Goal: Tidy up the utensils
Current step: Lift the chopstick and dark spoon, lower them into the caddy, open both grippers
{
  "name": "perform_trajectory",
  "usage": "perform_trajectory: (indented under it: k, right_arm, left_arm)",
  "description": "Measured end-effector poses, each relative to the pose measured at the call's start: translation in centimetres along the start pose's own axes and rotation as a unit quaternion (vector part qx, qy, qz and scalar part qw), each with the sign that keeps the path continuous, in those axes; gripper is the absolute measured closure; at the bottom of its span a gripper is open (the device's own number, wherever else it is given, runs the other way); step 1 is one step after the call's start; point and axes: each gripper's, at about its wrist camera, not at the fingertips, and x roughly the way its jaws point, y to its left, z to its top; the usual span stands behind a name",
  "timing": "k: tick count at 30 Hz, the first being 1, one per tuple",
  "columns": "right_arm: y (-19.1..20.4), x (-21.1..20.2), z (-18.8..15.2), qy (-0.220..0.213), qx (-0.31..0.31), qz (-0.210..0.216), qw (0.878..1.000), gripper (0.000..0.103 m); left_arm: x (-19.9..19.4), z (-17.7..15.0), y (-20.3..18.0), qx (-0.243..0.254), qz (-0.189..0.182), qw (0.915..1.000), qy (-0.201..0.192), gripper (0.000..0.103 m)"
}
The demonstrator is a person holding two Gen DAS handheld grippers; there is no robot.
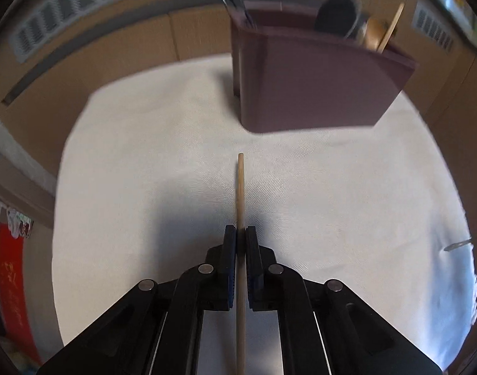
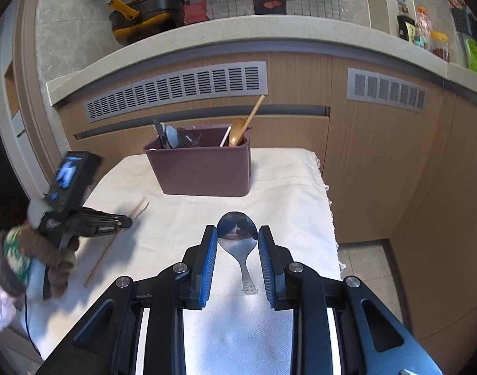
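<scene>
Clearly, left to right across the two views:

Gloved hand: at the left edge of the right wrist view, a hand (image 2: 47,259) in a brown knitted glove gripped the handle of the left gripper (image 2: 127,220).

Left gripper: its fingers (image 1: 229,250) were clenched on a thin wooden chopstick (image 1: 241,193). In the left wrist view the stick ran straight up the middle of the frame between the pads, its free end reaching out over the white cloth (image 1: 144,172).

Chopstick, side view: in the right wrist view the chopstick (image 2: 104,259) slanted from lower left to upper right, with the fingertips closed on it partway along.

Organizer: a dark maroon bin (image 2: 204,172) stood upright on the cloth in the upper middle of the right wrist view, near the far edge of the worktop (image 2: 301,187). Dark utensils stood in its left part; a wooden spoon (image 2: 241,131) and a white stick leaned in its right part.

Right gripper: its fingers (image 2: 208,256) stood apart at lower centre, one on each side of a metal spoon (image 2: 238,234).

Metal spoon: it lay flat on the cloth, bowl toward the bin, handle toward the camera. Whether the pads touched its bowl could not be told; it looked ungrasped.

Cabinets: wood-grain doors with grey vents (image 2: 175,89) filled the background.
</scene>
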Motion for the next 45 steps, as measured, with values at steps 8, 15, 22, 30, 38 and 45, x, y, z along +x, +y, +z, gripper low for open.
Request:
perform_trajectory:
  k: [8,15,22,30,38,45]
  right_arm:
    - [1.0,-1.6,0.7,-0.021,-0.017,-0.008,1.000,0.078]
    - [1.7,-3.6,3.2,-0.046,-0.015,0.023,0.999,0.078]
    - [1.4,-6.4,12.7,-0.129,-0.022,0.051,0.990,0.078]
    - [1.2,-6.2,21.8,-0.197,-0.026,0.043,0.979,0.078]
    - [1.4,0.2,24.0,-0.164,-0.025,0.049,0.985,0.078]
    - [0.9,6.5,22.5,-0.118,-0.015,0.055,0.991,0.078]
  left_arm:
    - [-12.7,-4.6,-0.8,-0.046,-0.056,0.9772,-0.199,0.097]
    - [-18.8,-2.8,-1.9,-0.024,-0.058,0.9529,-0.297,0.097]
    - [-24.6,4.0,-2.2,-0.016,-0.088,0.9157,-0.392,0.097]
    - [-28.0,11.3,-2.2,-0.015,-0.102,0.8584,-0.502,0.097]
    - [-22.8,17.1,-2.1,-0.017,-0.106,0.8663,-0.488,0.097]
    - [-16.0,18.8,-1.4,-0.029,-0.110,0.8886,-0.444,0.097]
